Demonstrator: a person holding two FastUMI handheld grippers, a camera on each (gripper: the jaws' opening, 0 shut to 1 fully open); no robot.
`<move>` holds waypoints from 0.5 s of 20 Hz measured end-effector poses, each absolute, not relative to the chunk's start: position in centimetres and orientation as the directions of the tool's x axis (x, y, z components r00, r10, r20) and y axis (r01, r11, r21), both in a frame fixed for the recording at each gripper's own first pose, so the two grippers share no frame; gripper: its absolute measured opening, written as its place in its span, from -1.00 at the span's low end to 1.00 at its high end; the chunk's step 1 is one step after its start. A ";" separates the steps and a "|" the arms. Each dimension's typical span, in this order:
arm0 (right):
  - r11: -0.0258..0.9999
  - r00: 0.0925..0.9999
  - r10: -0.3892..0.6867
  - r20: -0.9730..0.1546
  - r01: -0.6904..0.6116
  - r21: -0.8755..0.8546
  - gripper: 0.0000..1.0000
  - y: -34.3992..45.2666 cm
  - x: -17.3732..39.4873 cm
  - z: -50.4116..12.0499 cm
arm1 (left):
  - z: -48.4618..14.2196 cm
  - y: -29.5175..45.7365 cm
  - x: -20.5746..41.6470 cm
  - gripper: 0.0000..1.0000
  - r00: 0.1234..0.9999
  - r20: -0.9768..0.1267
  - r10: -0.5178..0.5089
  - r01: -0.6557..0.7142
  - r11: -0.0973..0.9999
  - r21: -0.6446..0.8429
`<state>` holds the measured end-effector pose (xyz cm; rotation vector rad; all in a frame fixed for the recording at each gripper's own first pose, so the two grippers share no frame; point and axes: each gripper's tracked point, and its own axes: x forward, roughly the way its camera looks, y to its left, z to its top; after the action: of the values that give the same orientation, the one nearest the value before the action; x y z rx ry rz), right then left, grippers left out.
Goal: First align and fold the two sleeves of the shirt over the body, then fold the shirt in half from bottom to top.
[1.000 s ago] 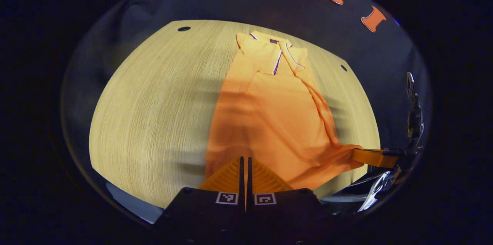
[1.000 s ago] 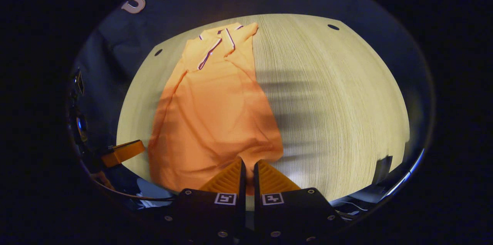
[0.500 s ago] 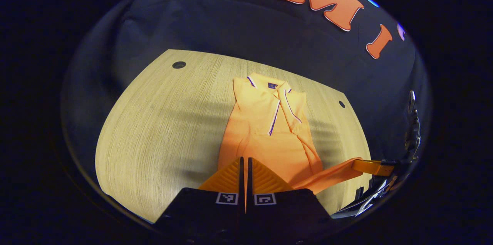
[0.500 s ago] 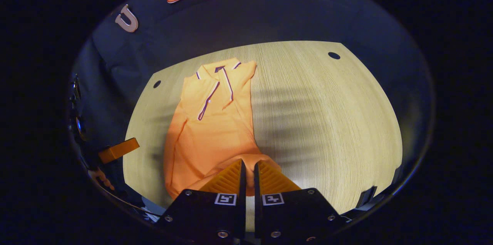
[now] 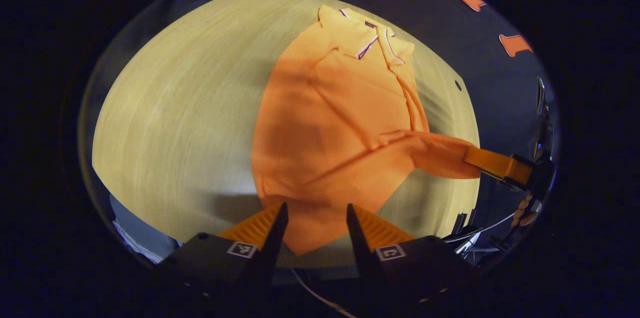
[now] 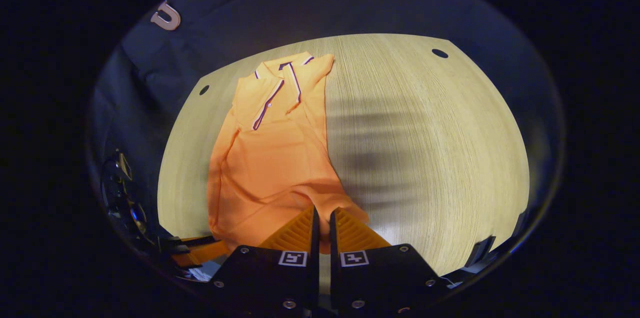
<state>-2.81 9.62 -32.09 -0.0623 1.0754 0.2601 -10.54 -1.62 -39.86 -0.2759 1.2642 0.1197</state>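
An orange polo shirt [image 5: 340, 123] with a trimmed collar lies lengthwise on the wooden table [image 5: 175, 108], sleeves folded in over the body. My left gripper [image 5: 316, 205] is open above the near hem, a hem corner lying loose between its fingers. In the left gripper view my right gripper [image 5: 470, 155] comes in from the right, pinching the other hem corner and holding it lifted. In the right gripper view the shirt [image 6: 270, 158] runs away from my right gripper [image 6: 322, 213], which is shut on the hem. The left gripper [image 6: 195, 253] shows low at the left edge.
The table [image 6: 425, 148] has small dark holes [image 6: 440, 53] near its far corners. The dark cloth wall stands behind it. The table's near edge runs just under both grippers. Bare wood lies on either side of the shirt.
My left gripper has opened and let go of the hem, which dropped back onto the table. My right gripper has stayed shut on its hem corner.
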 end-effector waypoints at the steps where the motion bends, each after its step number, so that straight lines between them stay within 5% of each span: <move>1: 0.965 0.446 0.186 -0.875 -0.252 0.077 -0.80 9.4 -2.8 -32.1 | -40.6 -1.9 -10.4 0.65 0.301 -0.953 -0.029 -0.265 0.958 -0.113; 5: 0.957 0.422 0.216 -0.880 -0.269 0.106 -0.80 8.2 -3.3 -32.2 | -41.9 -2.7 -9.1 0.93 0.296 -0.944 0.148 -0.341 0.939 0.041; 10: 0.946 0.432 0.266 -0.862 -0.289 0.147 -0.80 8.0 -3.7 -31.3 | -42.3 -2.5 -8.6 0.85 0.335 -0.913 0.232 -0.238 0.959 0.156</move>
<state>-3.71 8.05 -31.28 -0.0240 1.0693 0.3456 -8.60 -2.49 -42.27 -0.0066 1.1906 0.3066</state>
